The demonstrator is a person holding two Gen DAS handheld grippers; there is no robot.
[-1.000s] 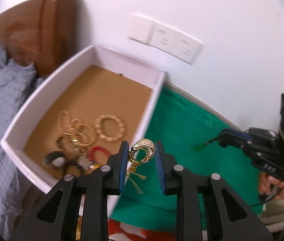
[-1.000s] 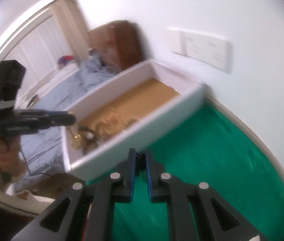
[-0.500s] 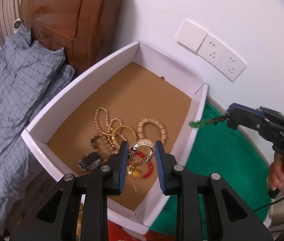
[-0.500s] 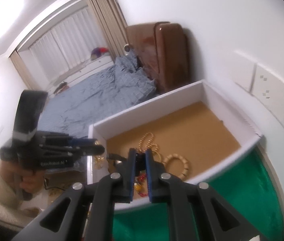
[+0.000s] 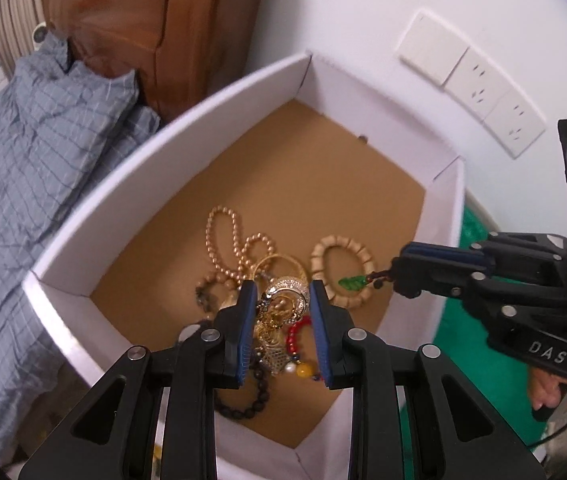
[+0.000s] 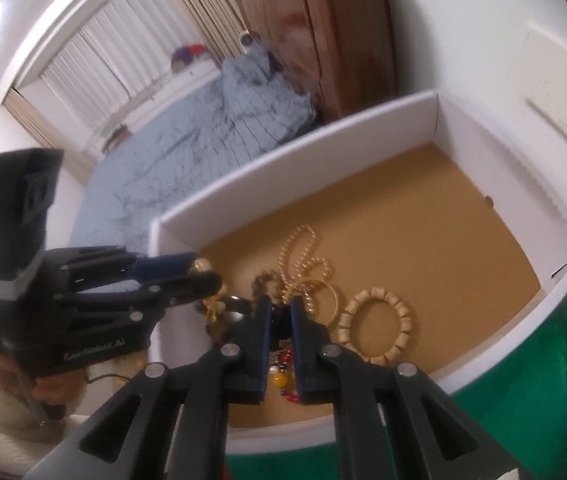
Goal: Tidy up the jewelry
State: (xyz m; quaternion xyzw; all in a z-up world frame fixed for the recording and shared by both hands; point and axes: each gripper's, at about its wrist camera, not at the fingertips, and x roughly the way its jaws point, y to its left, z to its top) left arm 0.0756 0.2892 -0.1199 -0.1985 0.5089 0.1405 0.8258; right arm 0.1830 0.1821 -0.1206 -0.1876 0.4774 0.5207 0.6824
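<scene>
A white box (image 5: 187, 124) with a brown floor holds a heap of jewelry: a gold pearl string (image 5: 223, 236), a beige bead bracelet (image 5: 341, 252), a red bead strand (image 5: 297, 336) and a dark bead bracelet (image 5: 243, 404). My left gripper (image 5: 283, 304) is shut on a gold ornate piece (image 5: 283, 304) and holds it over the heap. My right gripper (image 5: 393, 276) is shut on a cord with a green leaf pendant (image 5: 351, 281), held above the beige bracelet. In the right wrist view the right gripper (image 6: 280, 312) is over the box (image 6: 323, 148) and the left gripper (image 6: 199, 270) is at the left.
The box stands on a green cloth (image 5: 467, 344) against a white wall with sockets (image 5: 479, 96). A bed with blue checked bedding (image 5: 23, 168) and a brown headboard (image 5: 171, 20) lie to the left. Window blinds (image 6: 95, 56) show in the right wrist view.
Both grippers have moved from over the green cloth to above the box. The left carried the gold piece over the heap; the right brought the green pendant over the beige bracelet.
</scene>
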